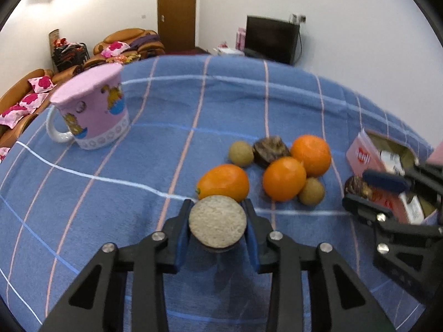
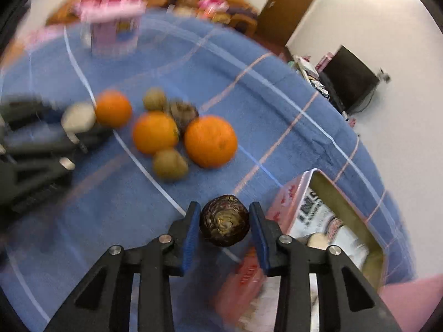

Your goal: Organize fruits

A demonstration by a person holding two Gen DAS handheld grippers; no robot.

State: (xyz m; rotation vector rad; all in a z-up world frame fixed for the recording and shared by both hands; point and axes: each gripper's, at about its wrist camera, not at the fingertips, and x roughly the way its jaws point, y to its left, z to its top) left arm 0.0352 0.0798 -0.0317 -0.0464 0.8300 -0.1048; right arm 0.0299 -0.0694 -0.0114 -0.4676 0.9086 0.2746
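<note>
My left gripper is shut on a pale round fruit, held just in front of an orange. Behind it lie two more oranges, two small tan fruits and a dark brown fruit on the blue checked cloth. My right gripper is shut on a dark brown round fruit, held above the cloth beside an open pink tin. The right gripper also shows at the right of the left wrist view. The left gripper shows blurred at the left of the right wrist view.
An upside-down pink mug stands at the far left of the cloth. The pink tin at the right holds packets. Sofas, a door and a dark TV stand beyond the table edge.
</note>
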